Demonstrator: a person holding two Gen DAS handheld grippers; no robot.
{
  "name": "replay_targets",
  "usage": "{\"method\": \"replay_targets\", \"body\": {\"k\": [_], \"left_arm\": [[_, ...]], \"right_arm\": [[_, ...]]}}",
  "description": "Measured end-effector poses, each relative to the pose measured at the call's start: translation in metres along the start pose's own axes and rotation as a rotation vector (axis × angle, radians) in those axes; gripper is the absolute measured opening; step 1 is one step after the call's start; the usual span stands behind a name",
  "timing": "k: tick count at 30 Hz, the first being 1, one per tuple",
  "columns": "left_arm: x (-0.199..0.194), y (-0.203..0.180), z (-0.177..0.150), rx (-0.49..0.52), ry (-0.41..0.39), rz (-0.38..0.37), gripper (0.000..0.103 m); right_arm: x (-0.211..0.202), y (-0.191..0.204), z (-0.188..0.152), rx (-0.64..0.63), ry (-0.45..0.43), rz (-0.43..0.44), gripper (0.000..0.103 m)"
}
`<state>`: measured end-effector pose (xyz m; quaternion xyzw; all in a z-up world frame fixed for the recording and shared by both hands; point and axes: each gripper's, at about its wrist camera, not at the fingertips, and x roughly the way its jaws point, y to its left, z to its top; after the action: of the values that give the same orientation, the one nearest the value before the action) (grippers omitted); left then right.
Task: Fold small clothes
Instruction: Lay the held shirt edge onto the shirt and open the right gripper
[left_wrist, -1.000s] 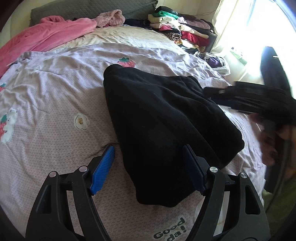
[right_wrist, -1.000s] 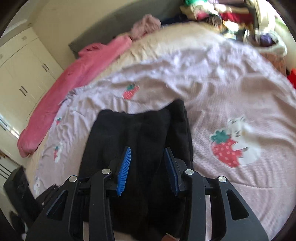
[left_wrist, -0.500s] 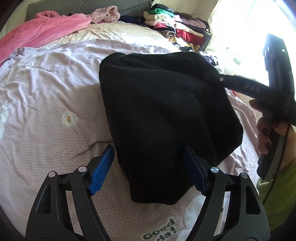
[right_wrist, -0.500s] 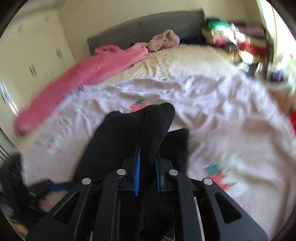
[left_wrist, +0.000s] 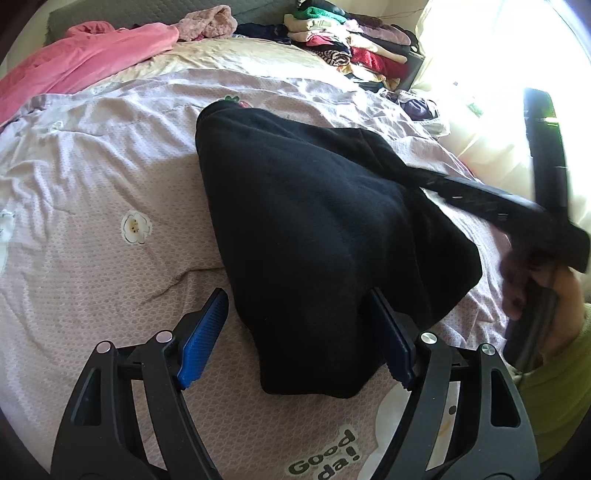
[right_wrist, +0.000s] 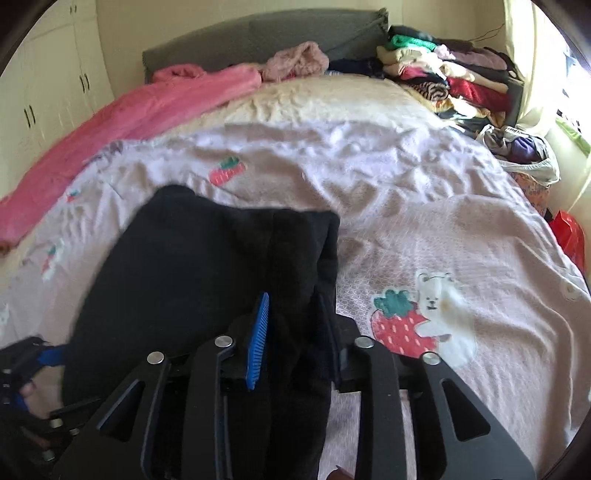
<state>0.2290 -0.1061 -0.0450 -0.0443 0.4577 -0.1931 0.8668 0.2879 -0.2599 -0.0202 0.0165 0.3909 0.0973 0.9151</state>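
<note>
A black folded garment (left_wrist: 314, 221) lies on the lilac bedsheet (left_wrist: 92, 240); it also shows in the right wrist view (right_wrist: 207, 277). My left gripper (left_wrist: 301, 332) is open, its blue pads either side of the garment's near end, apart from the cloth. My right gripper (right_wrist: 295, 325) has its jaws parted, with the garment's right edge lying between the pads. In the left wrist view the right gripper (left_wrist: 480, 195) reaches in from the right over the garment's far edge.
A pink blanket (right_wrist: 147, 107) lies along the bed's far left. A stack of folded clothes (right_wrist: 443, 74) sits at the far right by the headboard. A bag of laundry (right_wrist: 524, 151) is at the bed's right edge.
Half a second ago my right gripper was shut on the lifted garment edge. Now the cloth is laid down and the jaws have parted. My left gripper has stayed open in place.
</note>
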Motion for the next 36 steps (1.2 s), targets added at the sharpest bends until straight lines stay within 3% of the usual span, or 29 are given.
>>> {"method": "replay_targets", "body": {"k": [5,11,18,20,22,23,24,27,34,36], "left_arm": [[-0.013,0.001,-0.003,-0.001,-0.02,-0.006,0.069],[-0.028,0.001,-0.005,-0.005,-0.053,0.009,0.069],[-0.039,0.006,-0.006,-0.032,-0.079,0.008,0.061],[-0.031,0.006,-0.007,-0.025,-0.056,0.019,0.05],[-0.021,0.008,-0.01,-0.024,-0.033,0.024,0.049],[-0.019,0.009,-0.011,-0.027,-0.03,0.024,0.049],[-0.02,0.009,-0.012,-0.026,-0.028,0.017,0.049],[-0.02,0.009,-0.013,-0.022,-0.026,0.012,0.051],[-0.019,0.009,-0.016,-0.02,-0.023,0.011,0.053],[-0.02,0.009,-0.016,-0.022,-0.022,0.007,0.053]], "right_arm": [[-0.043,0.0,-0.011,0.025,-0.06,0.047,0.028],[-0.063,0.004,-0.027,0.039,-0.058,0.087,0.028],[-0.072,0.009,-0.042,0.06,-0.045,0.157,0.031],[-0.064,0.01,-0.045,0.058,-0.014,0.151,0.033],[-0.051,0.008,-0.051,0.065,0.048,0.122,0.032],[-0.046,0.006,-0.054,0.066,0.07,0.123,0.018],[-0.043,0.002,-0.058,0.068,0.086,0.109,0.011],[-0.04,-0.004,-0.066,0.087,0.086,0.118,0.012],[-0.028,0.006,-0.077,0.087,0.087,0.053,0.017],[-0.032,0.008,-0.077,0.086,0.081,0.043,0.022]]}}
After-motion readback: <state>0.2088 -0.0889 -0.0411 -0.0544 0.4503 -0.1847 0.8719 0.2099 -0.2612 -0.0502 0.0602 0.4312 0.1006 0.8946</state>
